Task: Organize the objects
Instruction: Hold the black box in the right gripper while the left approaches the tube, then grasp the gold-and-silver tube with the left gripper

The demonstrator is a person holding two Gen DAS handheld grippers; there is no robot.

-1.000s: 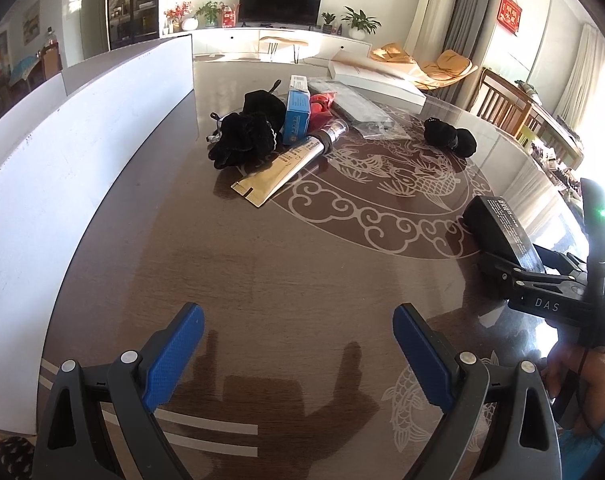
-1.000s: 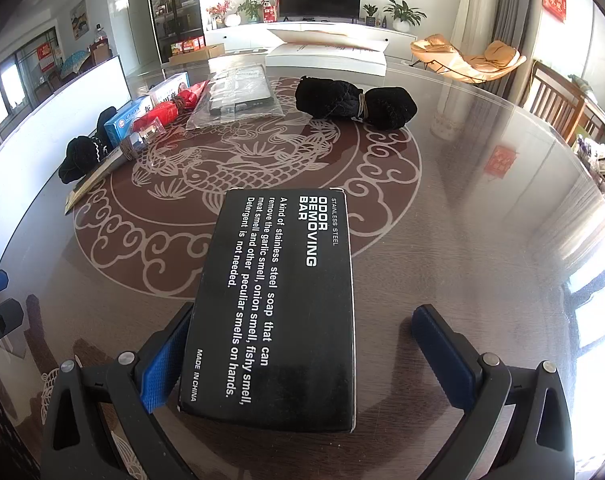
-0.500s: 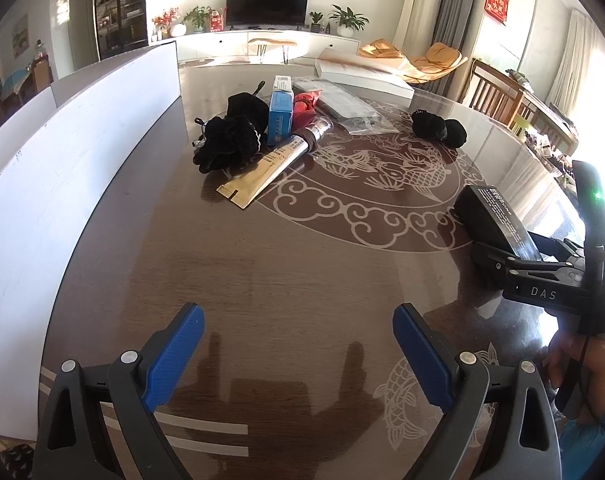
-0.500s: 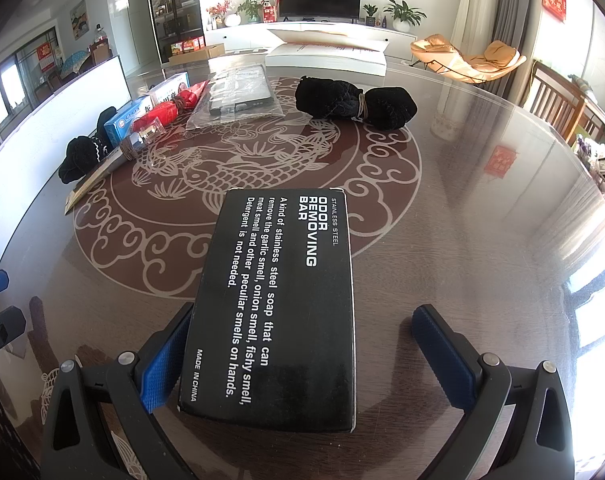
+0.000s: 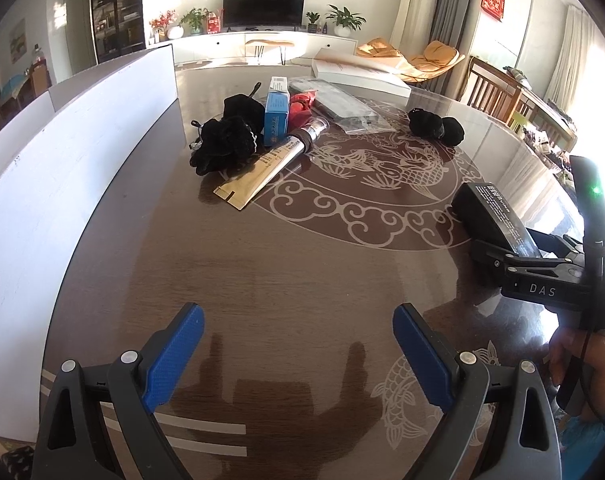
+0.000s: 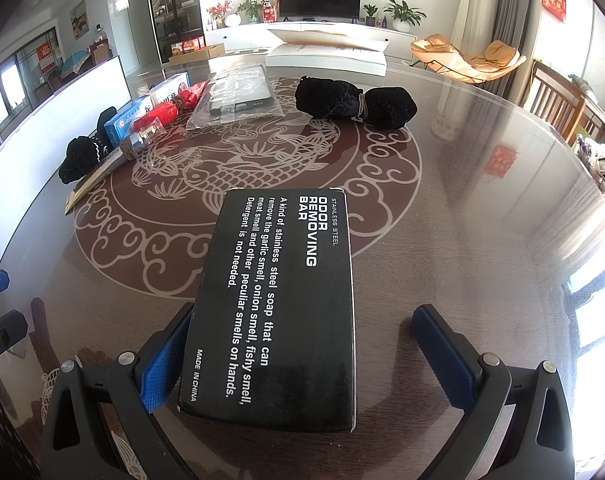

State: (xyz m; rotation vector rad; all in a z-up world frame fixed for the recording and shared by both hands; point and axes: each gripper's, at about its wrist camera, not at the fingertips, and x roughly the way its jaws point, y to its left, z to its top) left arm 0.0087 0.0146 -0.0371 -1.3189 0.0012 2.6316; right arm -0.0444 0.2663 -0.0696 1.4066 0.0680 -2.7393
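Closing the right gripper [image 6: 298, 356] squarely on the black box [image 6: 278, 300] looks like the step in hand. Its jaws stand wide apart: the left pad is against or just beside the box's long edge, while the right pad [image 6: 442, 356] is clear of it, with bare table [image 6: 482, 220] between. A good grasp would centre the box between the pads first, so that the squeeze does not slide or twist it on the glossy top, then clamp across the 2 long sides.

The box fills the lower centre of the right wrist view, lying flat: a matte black carton with white print reading "ODOR REMOVING BAR".

The left gripper [image 5: 298, 360] hangs with jaws apart and nothing between them, over bare table in the lower part of its view.
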